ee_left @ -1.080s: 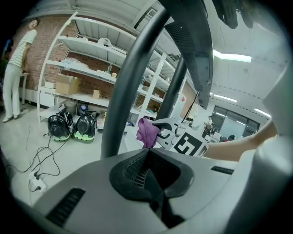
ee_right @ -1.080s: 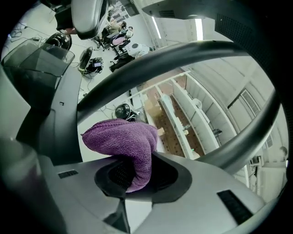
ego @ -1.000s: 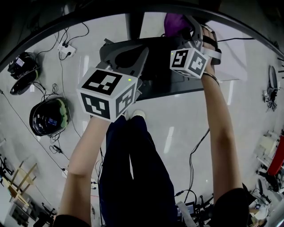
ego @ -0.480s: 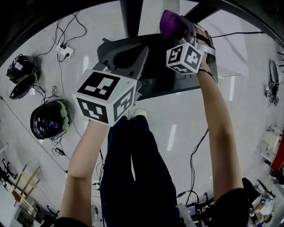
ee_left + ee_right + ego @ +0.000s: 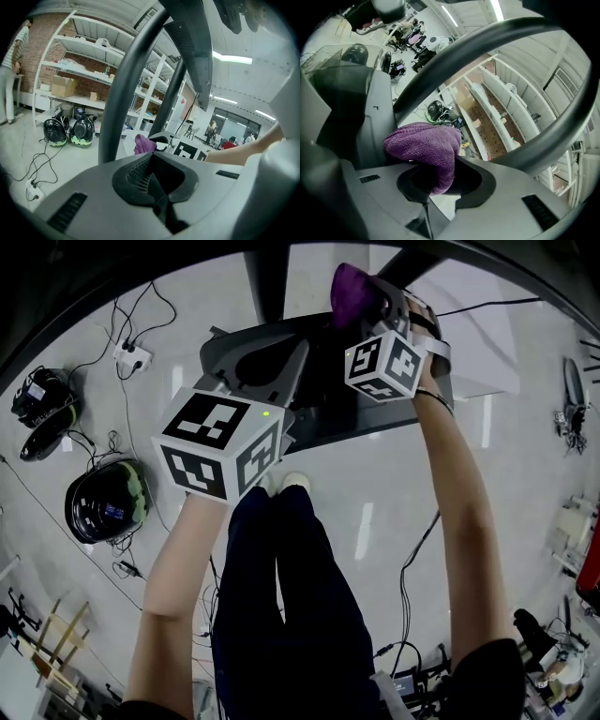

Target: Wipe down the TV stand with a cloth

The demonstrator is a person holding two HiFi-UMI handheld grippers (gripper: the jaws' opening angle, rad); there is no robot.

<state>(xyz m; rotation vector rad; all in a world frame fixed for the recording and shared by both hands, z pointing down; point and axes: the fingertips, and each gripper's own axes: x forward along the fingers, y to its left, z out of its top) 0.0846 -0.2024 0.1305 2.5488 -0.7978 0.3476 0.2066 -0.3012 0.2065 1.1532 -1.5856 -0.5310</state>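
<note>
Purple knitted cloth (image 5: 425,146) is bulging from between the jaws of the right gripper (image 5: 433,185), which are clamping shut on it. Only the right gripper view is showing that pinch and the weave. The head view is giving just a purple lump (image 5: 352,292) past the gripper's marker cube, so whether the cloth is touching the black tubular TV stand (image 5: 375,413) cannot be told. A dark curved tube (image 5: 487,37) of the stand is arching above those jaws.

The left gripper (image 5: 152,159) is showing its jaws pressed together with nothing between them. Its own view is catching the cloth ahead of them and the stand's post (image 5: 133,75) rising just beyond.

Glossy pale floor (image 5: 375,512) is lying beneath both grippers. White shelving on a brick wall (image 5: 93,51) is standing far ahead of the left jaws. Black rounded shells with green trim (image 5: 105,502) and loose cables (image 5: 131,343) are sitting well left of them. The stand's flat base edge is running below both jaws, with bare floor spreading right of the right jaws.
</note>
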